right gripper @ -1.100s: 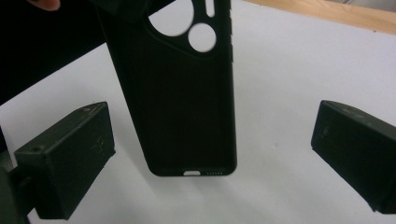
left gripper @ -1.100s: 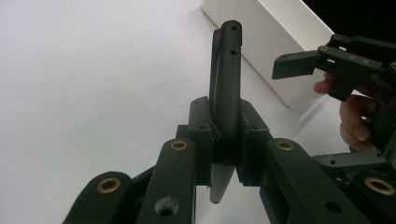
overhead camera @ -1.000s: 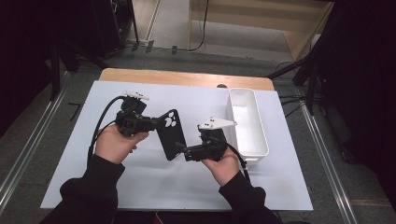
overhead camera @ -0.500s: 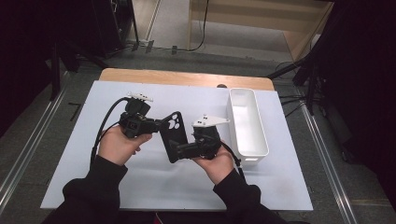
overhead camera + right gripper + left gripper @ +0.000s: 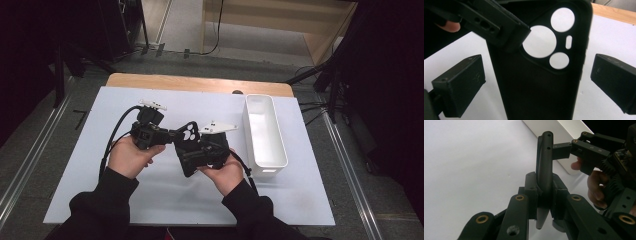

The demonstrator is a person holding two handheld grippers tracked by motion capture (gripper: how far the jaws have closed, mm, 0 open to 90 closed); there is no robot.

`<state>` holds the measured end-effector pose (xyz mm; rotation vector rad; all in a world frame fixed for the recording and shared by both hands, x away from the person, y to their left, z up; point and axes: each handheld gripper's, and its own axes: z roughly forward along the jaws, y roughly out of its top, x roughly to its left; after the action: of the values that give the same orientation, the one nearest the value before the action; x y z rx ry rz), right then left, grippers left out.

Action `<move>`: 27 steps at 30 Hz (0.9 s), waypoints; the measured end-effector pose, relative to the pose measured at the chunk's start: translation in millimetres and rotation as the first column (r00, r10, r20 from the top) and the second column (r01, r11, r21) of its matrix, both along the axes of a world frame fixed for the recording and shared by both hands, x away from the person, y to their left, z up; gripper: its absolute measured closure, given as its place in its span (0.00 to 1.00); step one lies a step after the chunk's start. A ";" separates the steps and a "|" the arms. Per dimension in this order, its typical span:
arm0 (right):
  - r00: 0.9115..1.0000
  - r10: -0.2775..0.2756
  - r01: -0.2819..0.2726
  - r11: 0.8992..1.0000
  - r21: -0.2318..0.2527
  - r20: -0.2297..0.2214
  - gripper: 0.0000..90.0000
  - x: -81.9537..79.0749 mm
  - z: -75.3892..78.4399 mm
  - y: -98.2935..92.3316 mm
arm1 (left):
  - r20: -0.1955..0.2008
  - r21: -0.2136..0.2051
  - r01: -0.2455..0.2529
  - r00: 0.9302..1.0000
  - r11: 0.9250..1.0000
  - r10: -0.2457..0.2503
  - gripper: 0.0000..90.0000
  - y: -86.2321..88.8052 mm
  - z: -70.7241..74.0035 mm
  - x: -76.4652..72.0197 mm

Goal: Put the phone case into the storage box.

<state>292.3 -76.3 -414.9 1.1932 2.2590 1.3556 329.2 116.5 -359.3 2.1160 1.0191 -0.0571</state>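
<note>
White table (image 5: 90, 190), phone case (image 5: 187, 145) between left gripper's (image 5: 543, 197) clamped jaws

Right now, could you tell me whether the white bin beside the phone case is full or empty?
Empty: in the high view the white bin shows only its bare white floor and walls, while the black phone case is held above the table between both tools.

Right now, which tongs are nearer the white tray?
Right. The right tongs sit just left of the white tray, jaws open around the black phone case. The left tongs, clamped on that case, are farther left, across it from the tray.
</note>
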 end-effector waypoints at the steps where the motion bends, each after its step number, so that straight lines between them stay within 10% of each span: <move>1: 1.000 -0.001 0.001 1.000 -0.002 0.002 0.00 0.4 -0.4 1.0 | 0.000 0.003 -0.001 1.000 1.000 0.001 0.87 -0.5 -0.2 -0.2; 27: 1.000 0.010 -0.010 1.000 -0.019 0.006 0.13 5.0 -5.1 5.6 | -0.004 -0.017 0.008 1.000 1.000 -0.008 0.86 -4.3 -2.9 -1.7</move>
<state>297.3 -70.6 -420.1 1.1719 2.2716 1.3370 327.5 112.2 -362.1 2.1049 1.0096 -0.0742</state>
